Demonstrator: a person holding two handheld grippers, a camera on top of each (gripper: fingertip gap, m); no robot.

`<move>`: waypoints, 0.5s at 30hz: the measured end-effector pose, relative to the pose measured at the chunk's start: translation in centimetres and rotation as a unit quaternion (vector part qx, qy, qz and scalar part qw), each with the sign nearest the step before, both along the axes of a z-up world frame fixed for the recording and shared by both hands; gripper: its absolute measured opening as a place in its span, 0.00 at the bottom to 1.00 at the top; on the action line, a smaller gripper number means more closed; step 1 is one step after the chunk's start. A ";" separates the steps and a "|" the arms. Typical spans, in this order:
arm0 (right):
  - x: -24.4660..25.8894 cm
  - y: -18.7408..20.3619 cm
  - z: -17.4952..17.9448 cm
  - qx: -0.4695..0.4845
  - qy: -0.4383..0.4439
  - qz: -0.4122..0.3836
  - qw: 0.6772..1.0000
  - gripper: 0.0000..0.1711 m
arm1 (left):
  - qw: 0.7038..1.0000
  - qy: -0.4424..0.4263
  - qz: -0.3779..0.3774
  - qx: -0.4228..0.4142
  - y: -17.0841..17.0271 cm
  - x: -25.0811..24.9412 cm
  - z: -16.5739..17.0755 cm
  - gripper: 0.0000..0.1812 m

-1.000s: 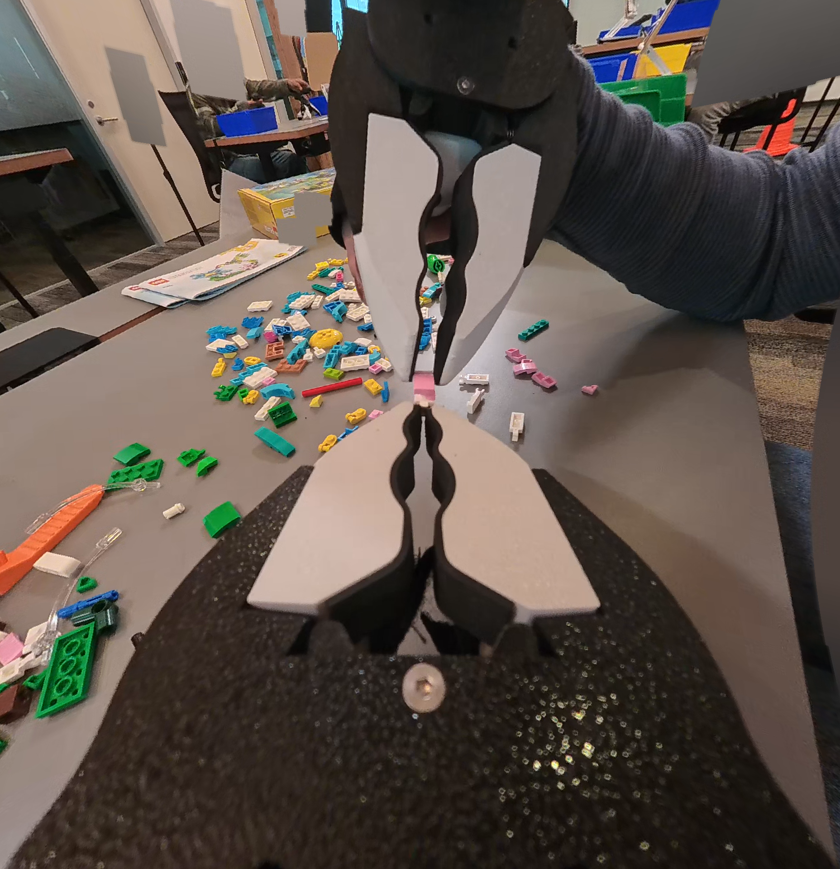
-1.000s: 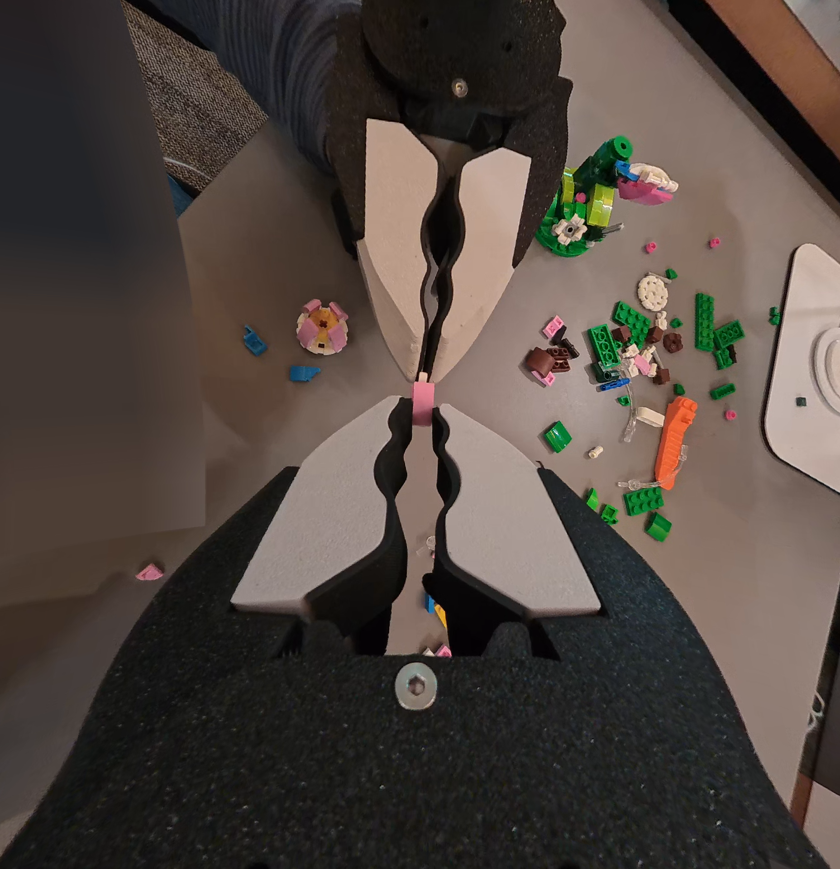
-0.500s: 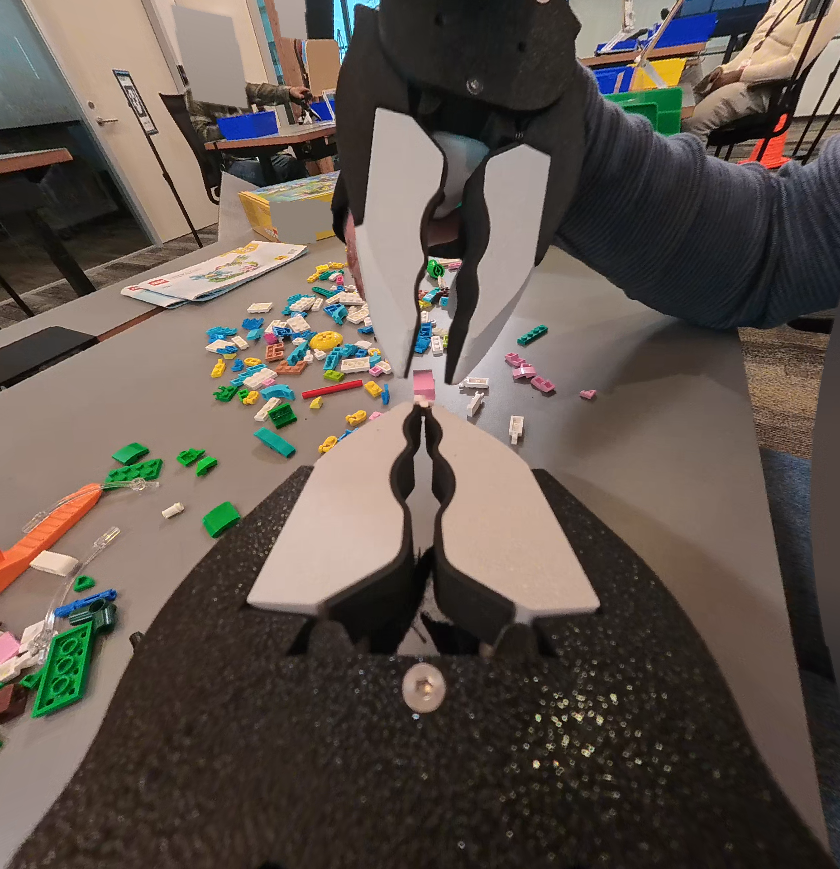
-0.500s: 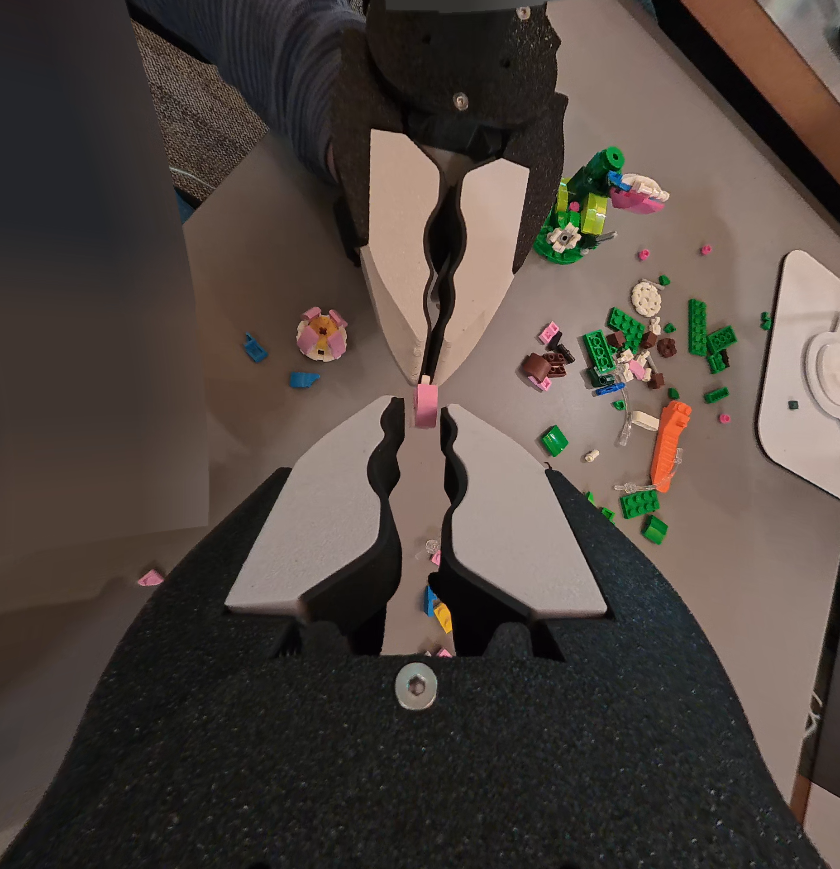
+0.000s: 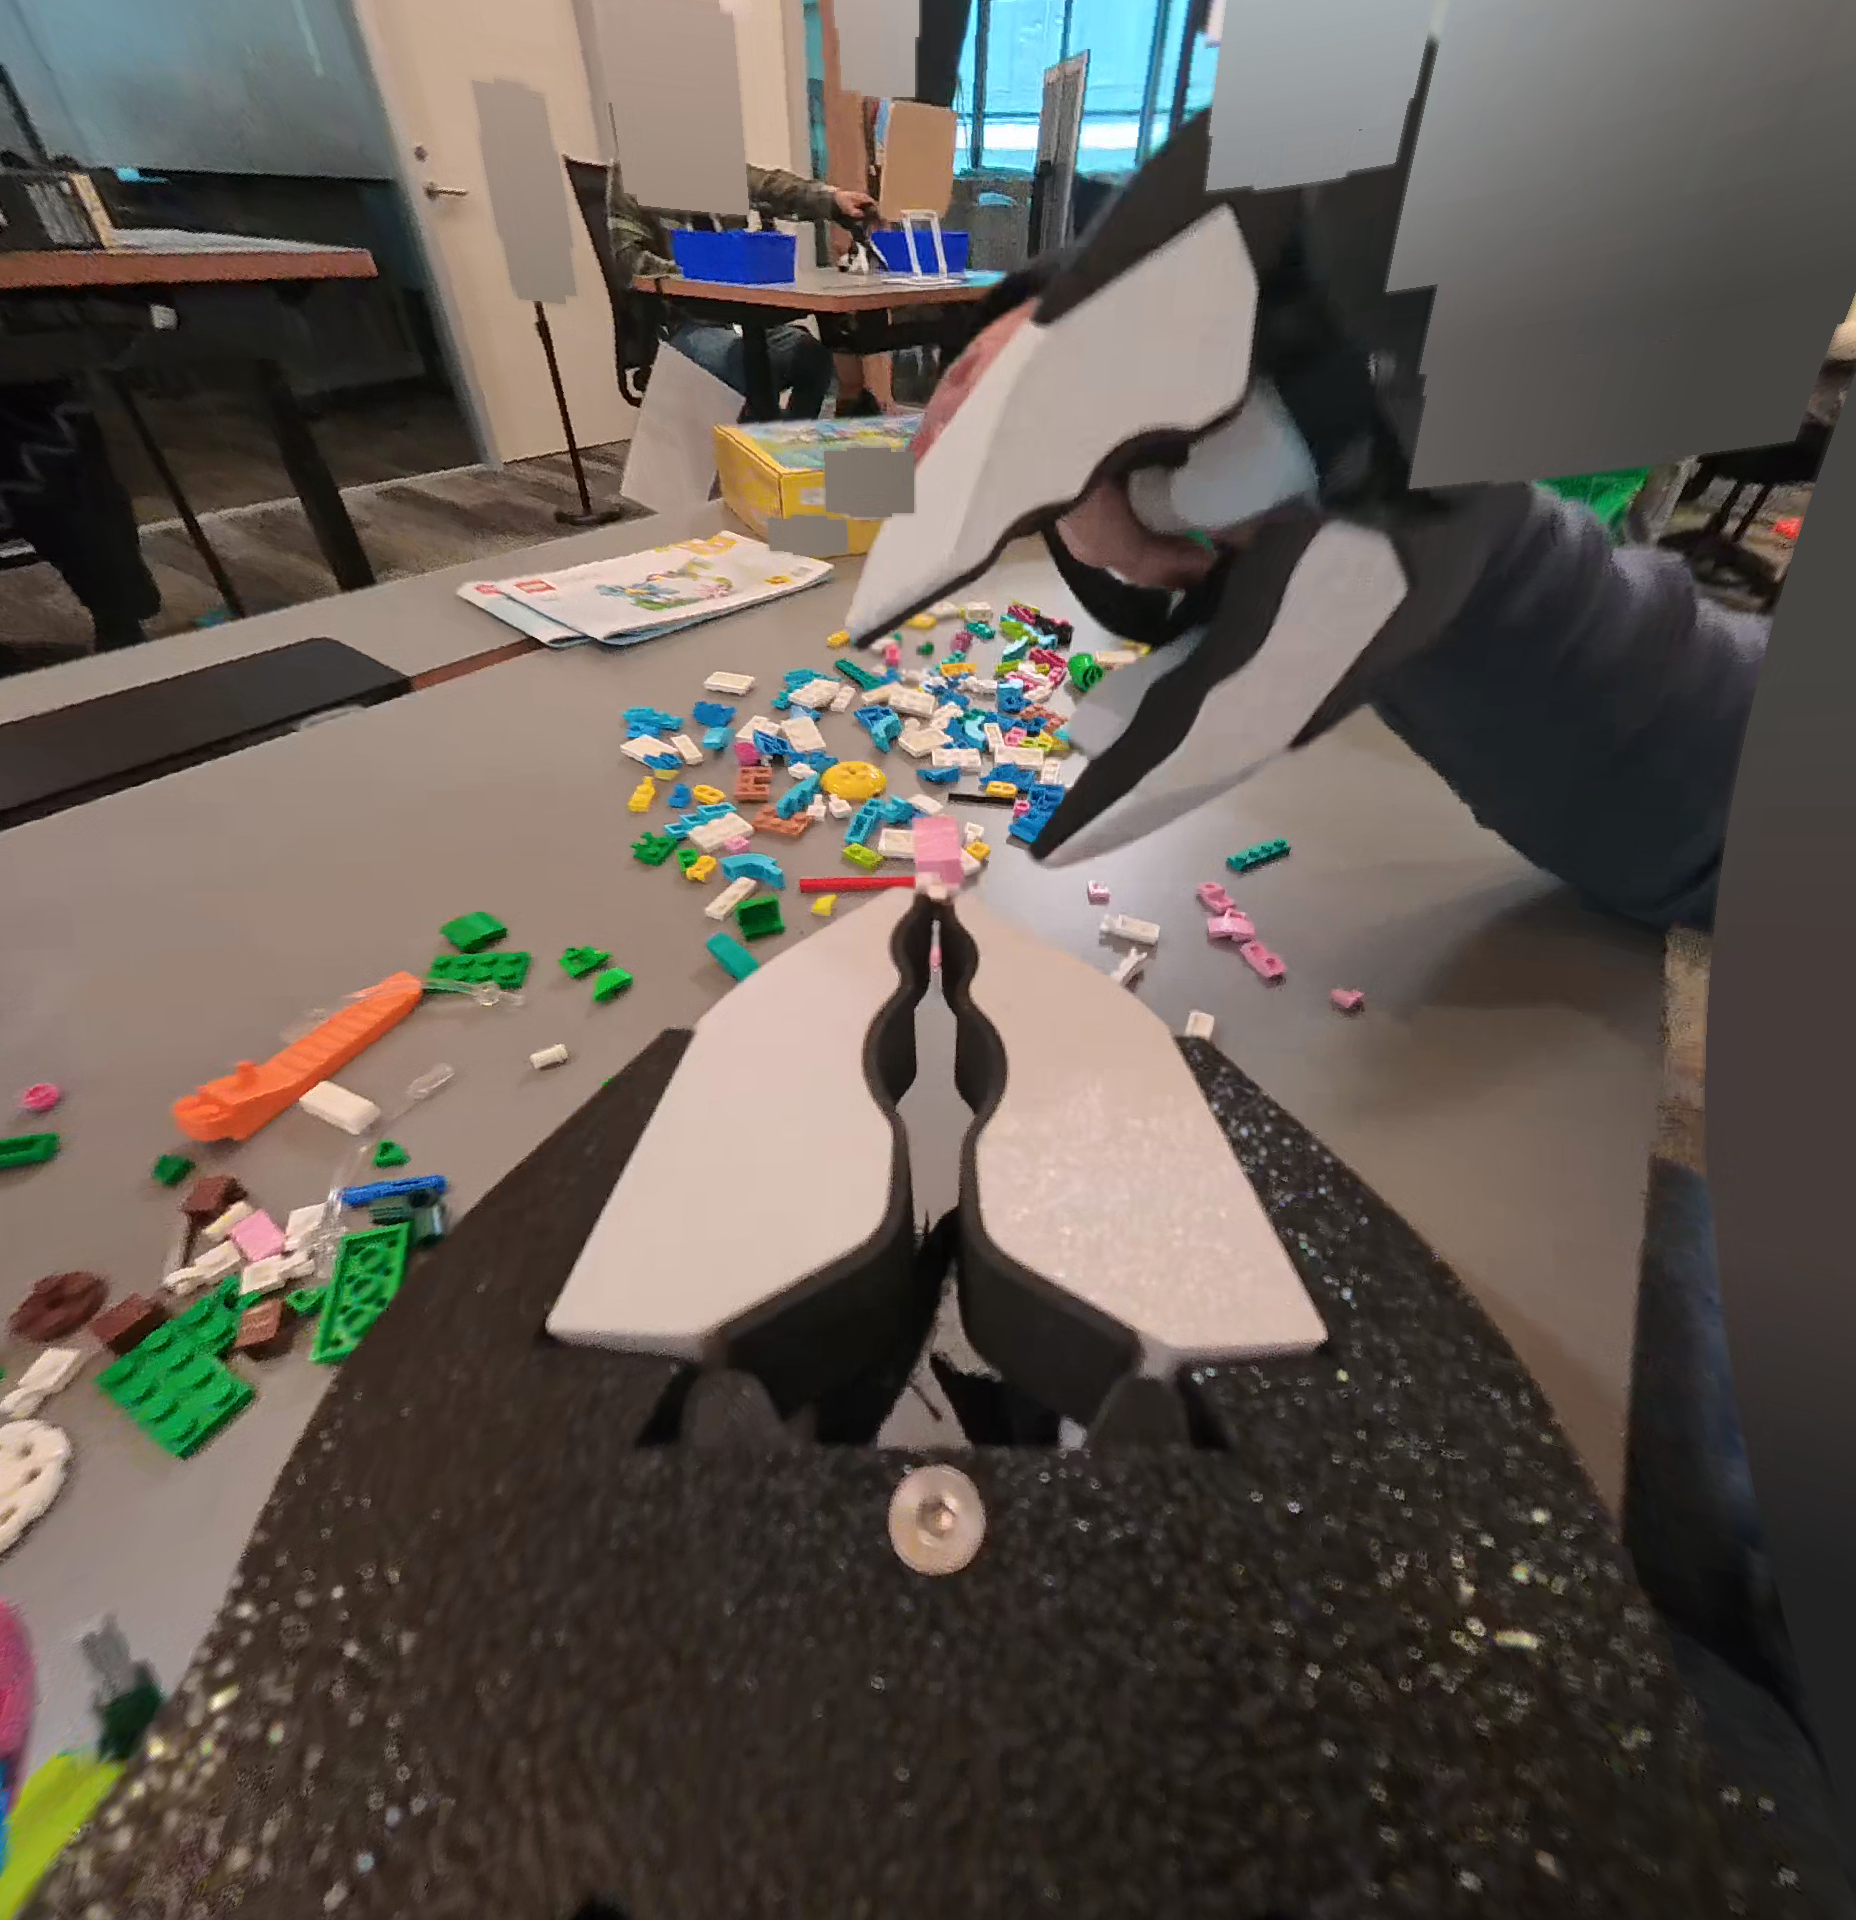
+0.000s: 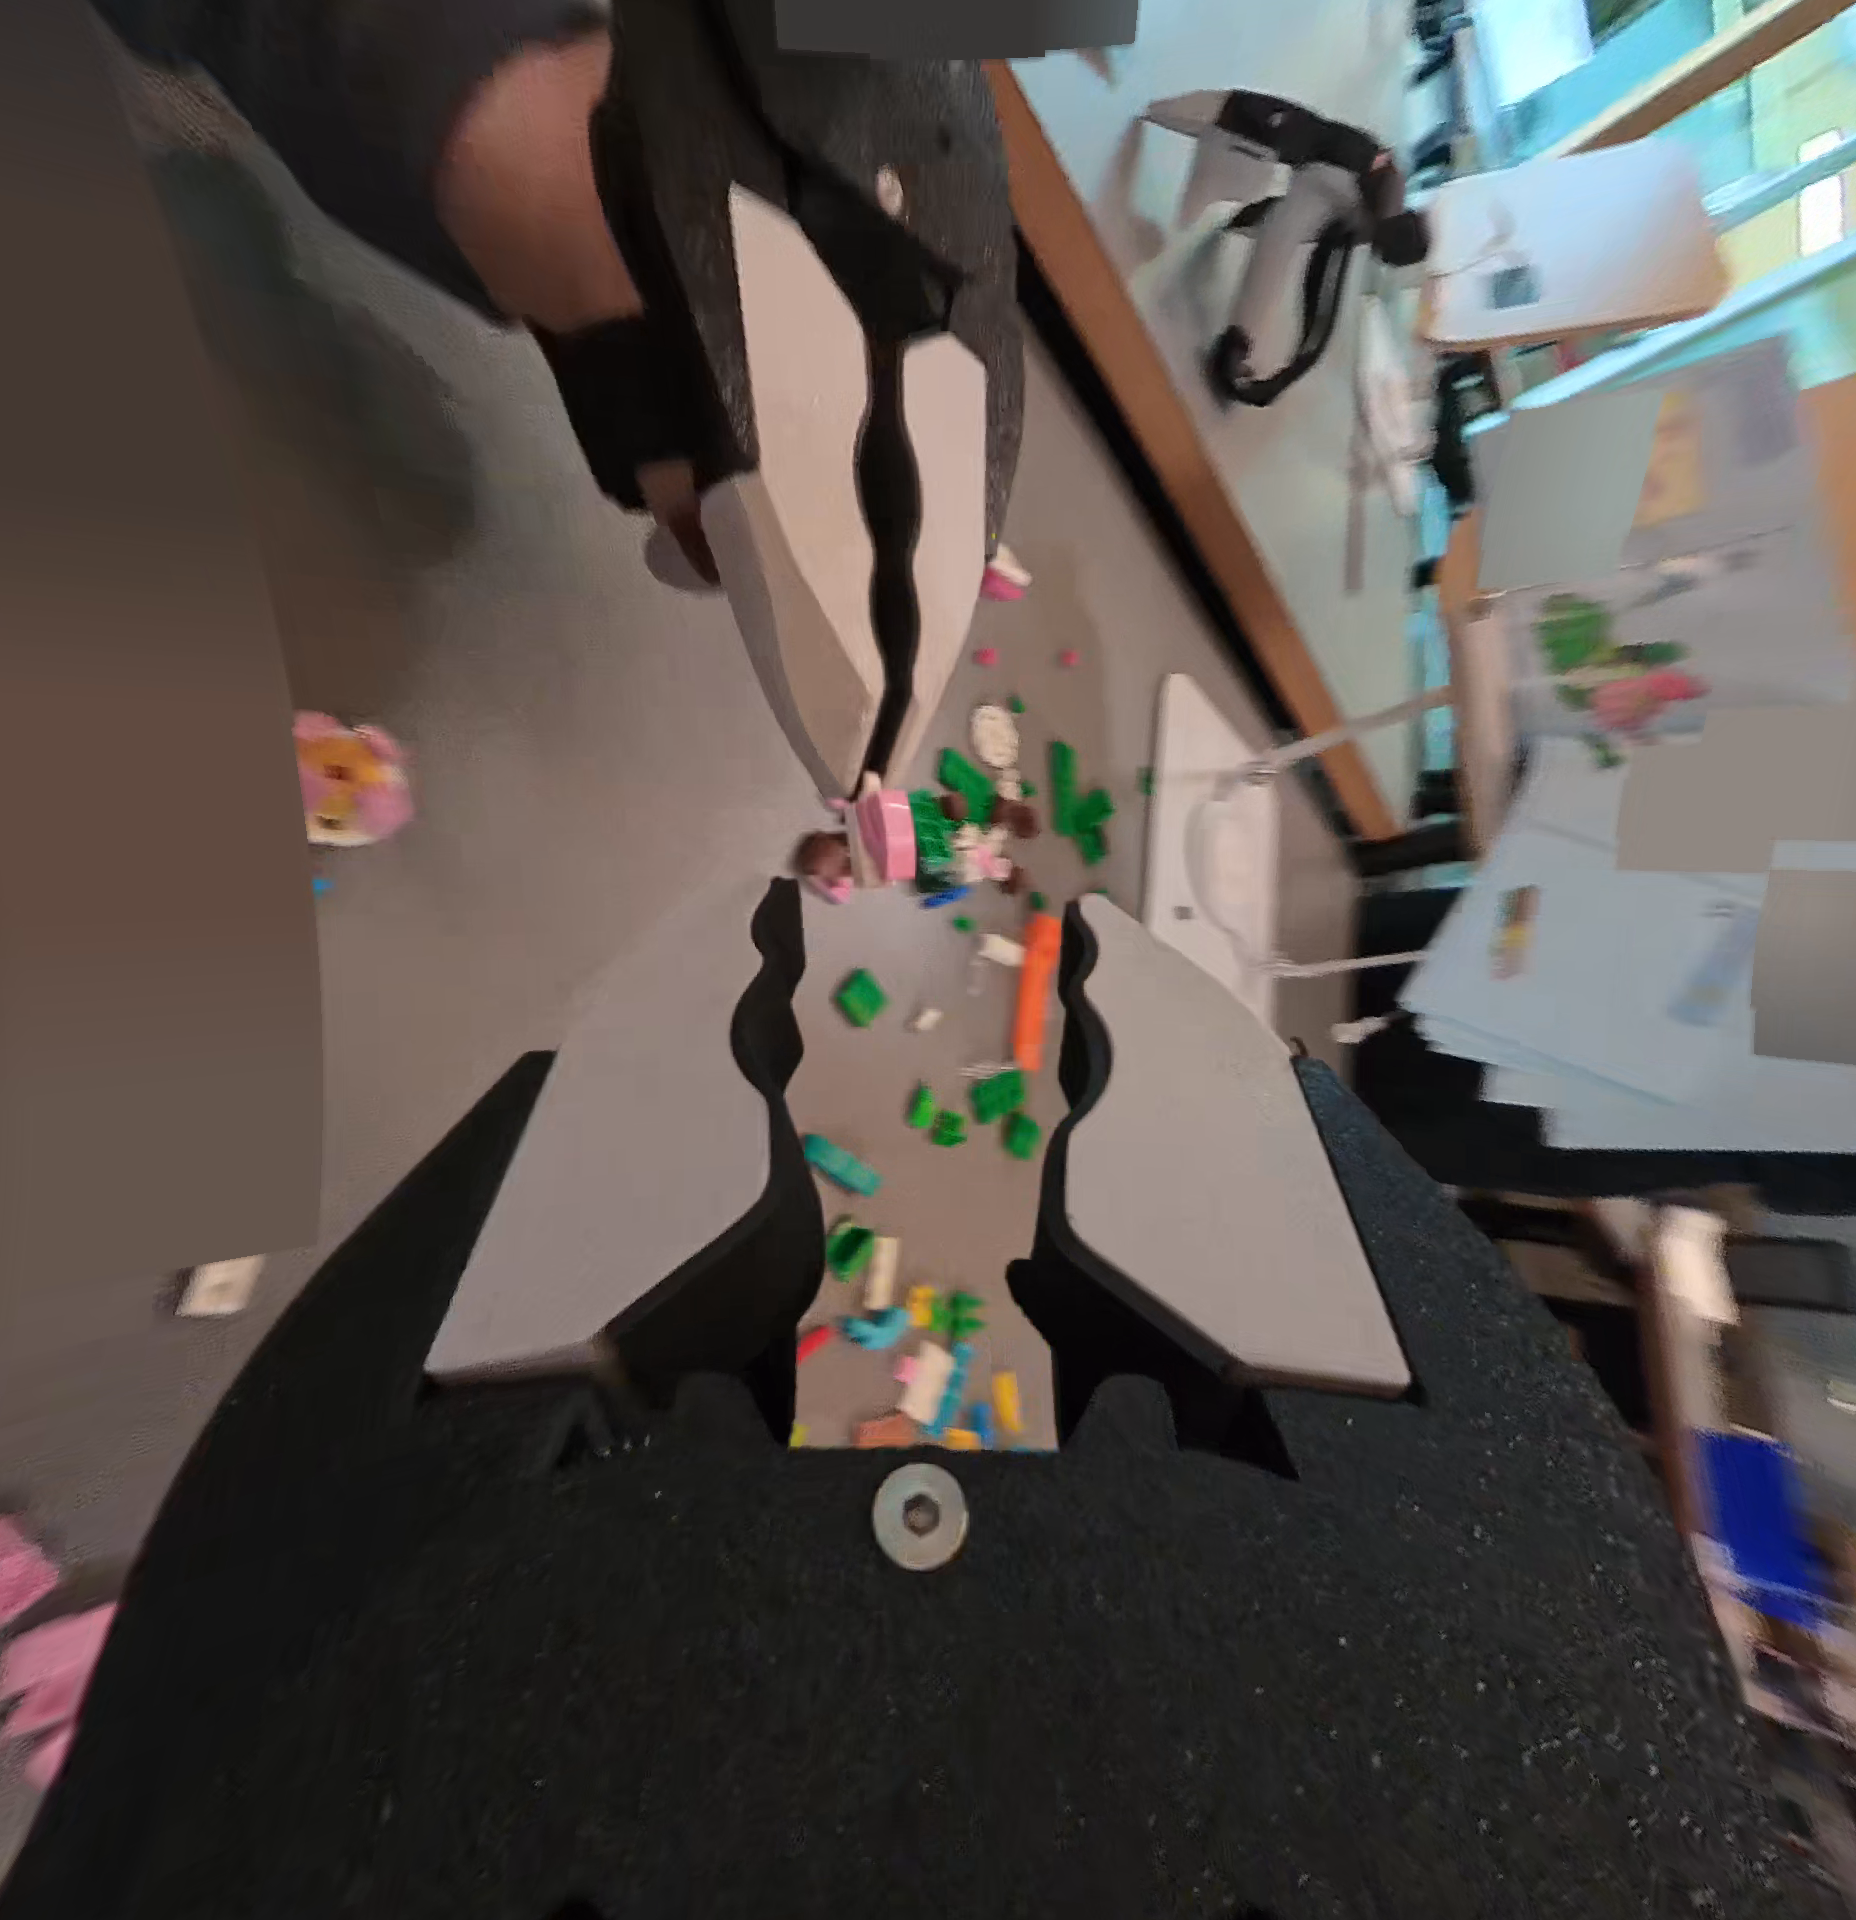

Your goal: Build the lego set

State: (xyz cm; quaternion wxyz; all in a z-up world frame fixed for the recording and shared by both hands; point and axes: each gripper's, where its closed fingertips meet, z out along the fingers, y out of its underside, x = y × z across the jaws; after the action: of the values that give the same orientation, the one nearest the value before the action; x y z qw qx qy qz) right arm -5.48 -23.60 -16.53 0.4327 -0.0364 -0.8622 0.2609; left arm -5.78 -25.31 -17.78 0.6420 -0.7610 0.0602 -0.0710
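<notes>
My left gripper (image 5: 934, 906) is shut on a small pink brick with a white piece under it (image 5: 936, 847) and holds it above the grey table (image 5: 384, 831). My right gripper (image 6: 934, 902) is open and empty, its jaws wide apart just short of the pink brick (image 6: 884, 836). In the left wrist view the right gripper (image 5: 945, 748) hangs open at the upper right, tilted on its side. In the right wrist view the left gripper (image 6: 870, 774) points down at me, shut on the brick.
A pile of loose coloured bricks (image 5: 882, 748) lies behind the grippers. An orange brick separator (image 5: 300, 1060) and green plates (image 5: 176, 1371) lie at the left. An instruction booklet (image 5: 643, 592) and yellow box (image 5: 789, 468) lie farther back. A small pink flower build (image 6: 347, 774) sits apart.
My right gripper has opened wide, let go of the pink brick, drawn back and tilted. My left gripper stays shut on the brick.
</notes>
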 end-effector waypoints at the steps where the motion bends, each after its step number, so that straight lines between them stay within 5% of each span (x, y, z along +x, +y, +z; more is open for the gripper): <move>1: -0.5 -0.2 0.4 0.023 0.038 -0.009 0.999 0.29 | 1.000 -0.007 0.003 0.000 -0.3 -0.2 0.6 0.01; 8: -2.7 -2.0 3.0 0.172 0.277 -0.071 0.943 0.25 | 0.999 -0.045 0.005 0.017 -1.5 -0.3 3.3 0.01; 15: -2.9 -3.0 3.0 0.179 0.299 -0.086 0.933 0.12 | 0.998 -0.056 0.001 0.023 -1.7 0.0 4.0 0.01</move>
State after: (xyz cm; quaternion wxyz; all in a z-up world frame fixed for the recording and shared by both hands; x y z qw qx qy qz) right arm -8.37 -26.59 -13.54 0.6908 0.0480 -0.7187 0.0627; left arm -5.74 -26.99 -13.74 0.6619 -0.7409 0.0246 -0.1116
